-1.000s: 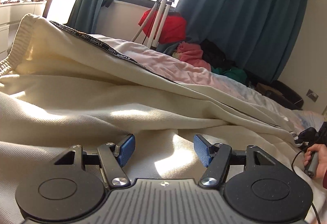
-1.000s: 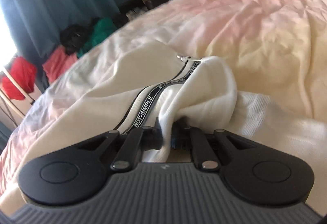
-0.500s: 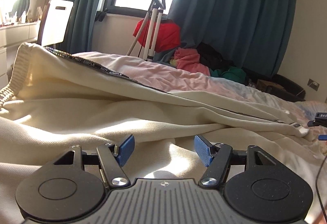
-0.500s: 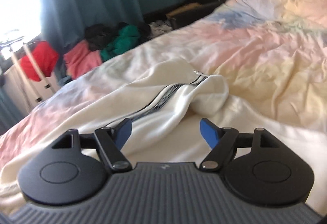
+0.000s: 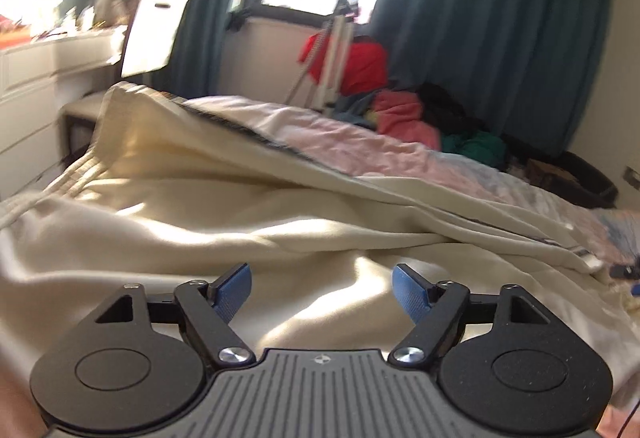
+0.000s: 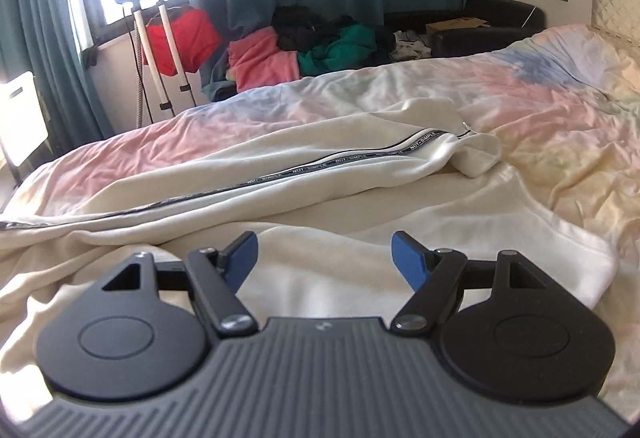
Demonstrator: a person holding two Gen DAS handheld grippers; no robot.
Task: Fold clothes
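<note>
Cream trousers (image 6: 304, 174) spread lengthwise on bed (image 6: 560, 110), one leg laid over other, taped seam up.
Right gripper (image 6: 324, 258) hovering above cloth, jaws apart, empty.
Left gripper (image 5: 322, 288) above waistband end, jaws opening, empty.
Likely regrasp for next fold.

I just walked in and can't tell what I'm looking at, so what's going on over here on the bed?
A person with a gripper in each hand is folding cream track pants laid across the bed. The right gripper is open and empty above the fabric. The left gripper holds nothing either, its jaws opening over the waistband end. One leg, with its black lettered stripe, lies folded over the other.
</note>
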